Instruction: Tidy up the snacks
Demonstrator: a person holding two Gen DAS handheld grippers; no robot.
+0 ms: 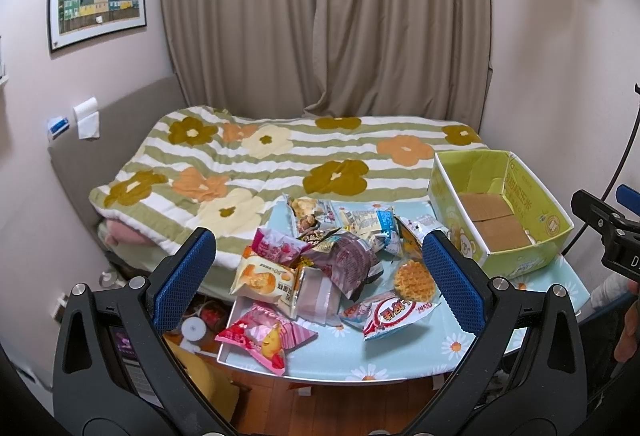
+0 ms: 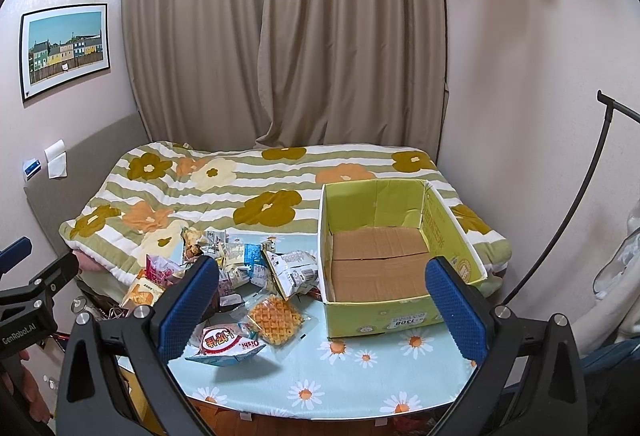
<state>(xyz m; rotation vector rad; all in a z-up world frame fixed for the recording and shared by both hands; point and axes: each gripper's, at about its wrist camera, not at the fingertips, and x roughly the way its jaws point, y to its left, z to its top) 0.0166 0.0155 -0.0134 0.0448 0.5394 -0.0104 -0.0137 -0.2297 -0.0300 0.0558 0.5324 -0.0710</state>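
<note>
Both of my tools hang above the near edge of the counter (image 2: 360, 388), a small top under a pale blue cloth printed with daisies. My left gripper (image 1: 320, 276) is spread wide with nothing between its blue ribbed pads, and my right gripper (image 2: 320, 304) is just as wide and just as empty.

The snacks lie in a loose heap (image 1: 328, 256) on the left half of the counter, several packets overlapping. Nearest me on that side is a pink wrapped bun with a cartoon face (image 1: 268, 340), hanging partly over the counter's corner. Beside the heap lie a round golden waffle in clear film (image 2: 274, 316) and a red and white Oishi packet (image 2: 228, 346), both apart from the pile and lying flat. The open yellow-green cardboard box (image 2: 400, 312) stands on the right half, touching nothing, its brown floor bare.

I judge nothing has been sorted yet, so the step is the first pick. I would start with the loose pieces: waffle or Oishi packet with the right gripper, since they sit closest to the box. Come down with one pad either side of a packet edge, close gently so the waffle does not crack, lift clear of the box wall, then release low inside. The pink bun looks likely to slip off the corner, so the left gripper should take it early.
</note>
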